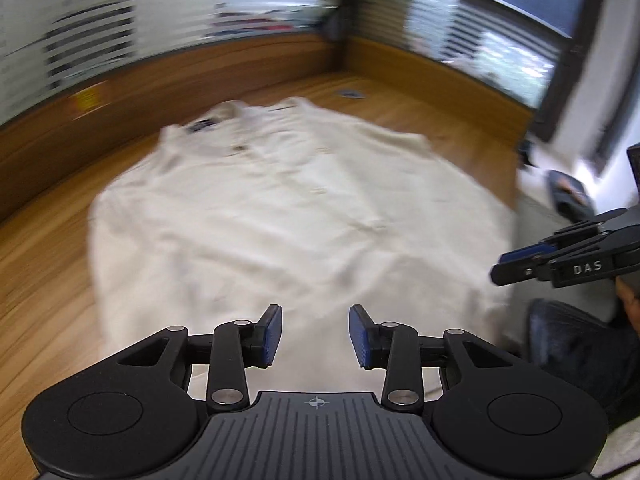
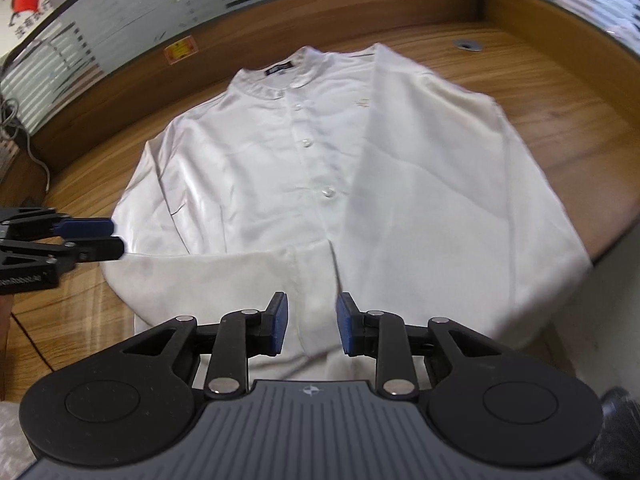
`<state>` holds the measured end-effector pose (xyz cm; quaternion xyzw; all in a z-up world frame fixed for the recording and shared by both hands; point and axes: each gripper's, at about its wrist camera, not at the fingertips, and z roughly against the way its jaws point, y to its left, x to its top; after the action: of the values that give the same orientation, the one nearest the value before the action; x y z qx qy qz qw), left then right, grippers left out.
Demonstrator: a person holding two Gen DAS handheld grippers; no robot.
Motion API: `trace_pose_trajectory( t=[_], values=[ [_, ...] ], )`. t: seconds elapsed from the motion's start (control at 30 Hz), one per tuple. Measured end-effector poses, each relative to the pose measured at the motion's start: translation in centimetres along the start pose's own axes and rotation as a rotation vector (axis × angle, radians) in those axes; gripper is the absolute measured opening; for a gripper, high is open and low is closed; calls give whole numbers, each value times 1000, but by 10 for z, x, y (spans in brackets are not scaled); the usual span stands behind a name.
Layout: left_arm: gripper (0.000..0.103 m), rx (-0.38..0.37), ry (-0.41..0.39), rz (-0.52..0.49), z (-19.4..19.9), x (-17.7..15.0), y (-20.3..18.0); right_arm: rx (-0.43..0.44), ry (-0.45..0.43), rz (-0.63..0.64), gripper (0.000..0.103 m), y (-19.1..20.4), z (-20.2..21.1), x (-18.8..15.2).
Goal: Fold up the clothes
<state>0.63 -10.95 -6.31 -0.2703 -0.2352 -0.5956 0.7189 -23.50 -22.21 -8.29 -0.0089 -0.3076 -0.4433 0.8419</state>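
Hovering over a buttoned white shirt

Lying front-up on the curved wooden table (image 2: 540, 92), the white long-sleeved button-front shirt (image 2: 280, 168) has its collar far and both sleeves folded across the body. Only the right wrist view shows its buttons sharply; the left wrist view is blurred. Both the left gripper (image 1: 315, 336) and the right gripper (image 2: 312, 324) are spread above the near hem, pinching nothing.
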Motion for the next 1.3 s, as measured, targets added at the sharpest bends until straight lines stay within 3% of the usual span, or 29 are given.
trace_pose_trajectory(
  t=[0.37, 0.5, 0.53, 0.57, 0.6, 0.73, 0.93, 1.17, 1.3],
  values=[
    [44, 235, 2, 138, 28, -7, 43, 53, 137, 138, 39, -5, -83, 37],
    [45, 280, 2, 210, 36, -12, 50, 92, 162, 218, 39, 1, -95, 42],
    [45, 292, 2, 223, 37, -13, 52, 106, 167, 226, 35, 1, -96, 44],
    [45, 302, 1, 231, 38, -14, 54, 120, 172, 234, 14, 2, -96, 45],
    [45, 311, 1, 239, 38, -14, 56, 133, 178, 242, 3, 3, -97, 47],
    [45, 335, 5, 265, 36, -12, 66, 177, 140, 238, 2, 8, -76, 52],
    [46, 354, 13, 263, 20, 1, 92, 251, 45, 215, 2, 21, -8, 35],
    [46, 350, 22, 251, -11, 20, 123, 342, -54, 282, 2, 61, 62, -36],
    [46, 341, 33, 235, -28, 32, 135, 324, -20, 289, 3, 86, 69, -86]
  ],
)
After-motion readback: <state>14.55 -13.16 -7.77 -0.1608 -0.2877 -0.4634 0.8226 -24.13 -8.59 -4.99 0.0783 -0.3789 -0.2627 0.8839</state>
